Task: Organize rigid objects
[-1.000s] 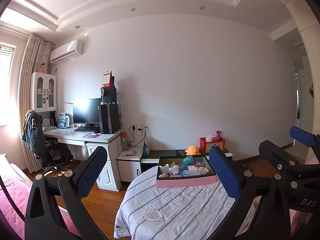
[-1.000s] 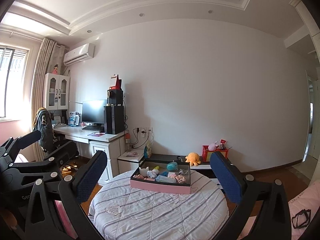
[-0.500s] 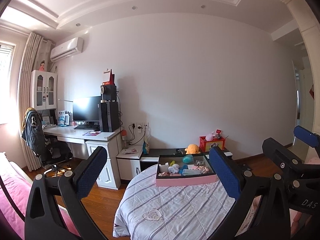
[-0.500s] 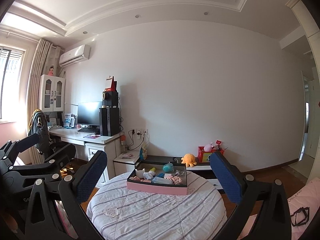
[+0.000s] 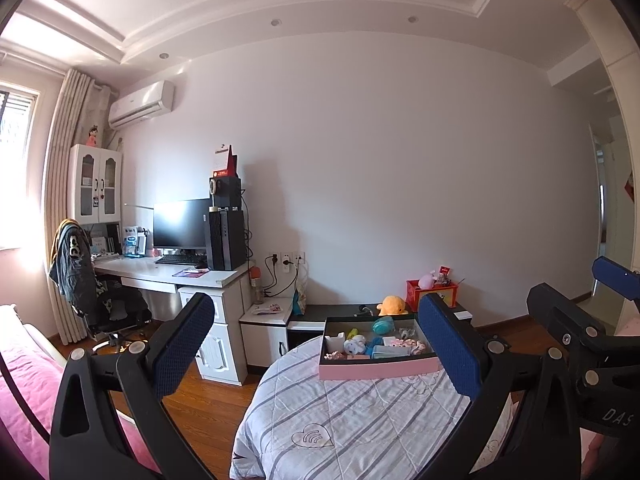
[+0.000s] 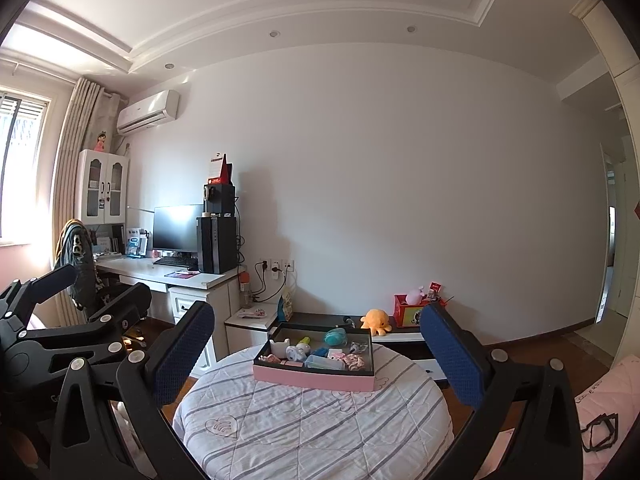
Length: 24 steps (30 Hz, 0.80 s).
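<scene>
Pink box (image 6: 314,378) on round bed (image 6: 312,432), desk (image 6: 176,276) behind; both grippers (image 5: 316,344) (image 6: 316,346) spread empty; framing nearly unchanged.

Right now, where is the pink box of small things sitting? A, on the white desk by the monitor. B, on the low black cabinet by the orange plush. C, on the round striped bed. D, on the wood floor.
C: the pink box rests on the round striped bed, nearer than the black cabinet and well right of the desk.
</scene>
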Available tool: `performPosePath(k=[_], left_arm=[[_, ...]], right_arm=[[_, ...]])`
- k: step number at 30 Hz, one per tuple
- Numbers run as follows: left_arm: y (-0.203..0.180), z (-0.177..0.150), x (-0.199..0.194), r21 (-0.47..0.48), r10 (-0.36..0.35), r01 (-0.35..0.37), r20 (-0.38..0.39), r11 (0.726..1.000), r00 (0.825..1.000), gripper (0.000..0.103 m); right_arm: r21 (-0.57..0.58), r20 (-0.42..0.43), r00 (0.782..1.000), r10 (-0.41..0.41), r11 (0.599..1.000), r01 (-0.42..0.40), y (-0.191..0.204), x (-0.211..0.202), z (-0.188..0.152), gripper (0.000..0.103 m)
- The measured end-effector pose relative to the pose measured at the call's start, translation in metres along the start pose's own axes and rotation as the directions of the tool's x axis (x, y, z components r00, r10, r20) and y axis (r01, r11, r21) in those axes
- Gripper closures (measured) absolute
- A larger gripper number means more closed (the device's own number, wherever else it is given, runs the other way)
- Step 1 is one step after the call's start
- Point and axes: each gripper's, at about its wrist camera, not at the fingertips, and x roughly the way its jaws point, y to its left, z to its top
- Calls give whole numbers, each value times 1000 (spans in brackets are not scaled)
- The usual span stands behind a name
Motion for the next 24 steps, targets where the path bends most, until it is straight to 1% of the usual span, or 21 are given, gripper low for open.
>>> performPosePath(k=[10, 24], left_arm=[[-1, -2, 1, 3, 12, -12, 3, 1000, 1000, 0], [0, -1, 3, 4, 11, -11, -6, 1000, 1000, 0]], right_arm=[[0, -7, 1000, 3, 1000, -3, -1, 5, 0, 0], [1, -16, 1000, 5, 1000, -5, -3, 9, -3, 0]])
